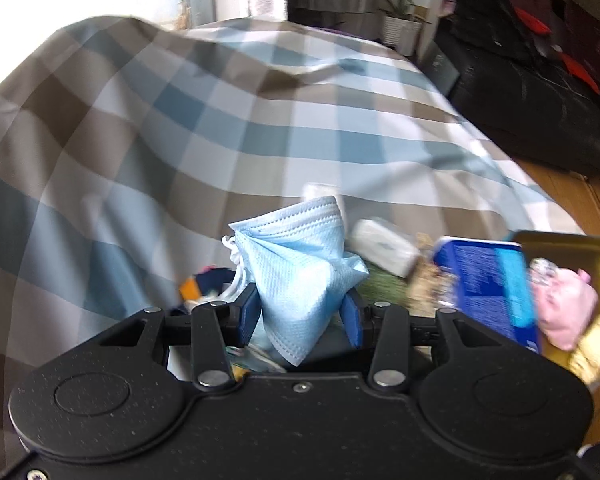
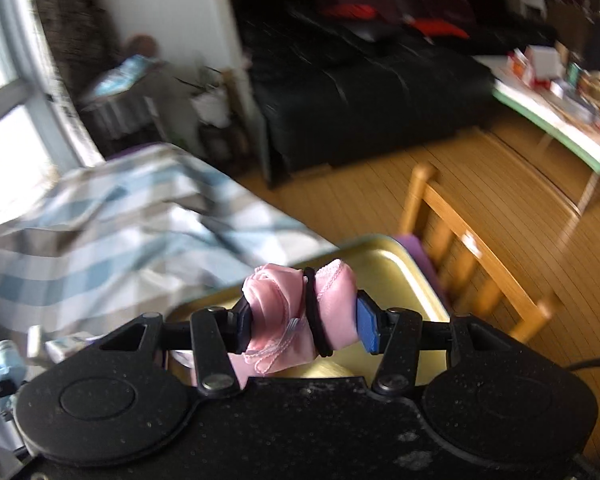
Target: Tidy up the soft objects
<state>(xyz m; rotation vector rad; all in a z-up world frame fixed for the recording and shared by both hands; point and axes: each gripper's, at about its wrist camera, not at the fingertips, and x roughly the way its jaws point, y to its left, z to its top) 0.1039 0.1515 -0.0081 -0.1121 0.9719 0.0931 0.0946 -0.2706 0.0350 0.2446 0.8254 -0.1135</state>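
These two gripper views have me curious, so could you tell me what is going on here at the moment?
A person is sorting soft items with two handheld grippers. The left gripper is shut on a crumpled blue face mask, held above the checked bedspread. The right gripper is shut on a rolled pink cloth bundle ringed by a black hair tie, held over a gold tray. Neither item has been set down yet.

Both views look forward and steeply down from close behind each gripper's fingers. The left wrist view faces the blue-and-brown checked bedcover (image 1: pixel 220 128); the right wrist view faces the wooden floor (image 2: pixel 380 192). Both share the bedcover, the gold metal tray (image 2: pixel 396 272) and the black sofa (image 2: pixel 360 92).
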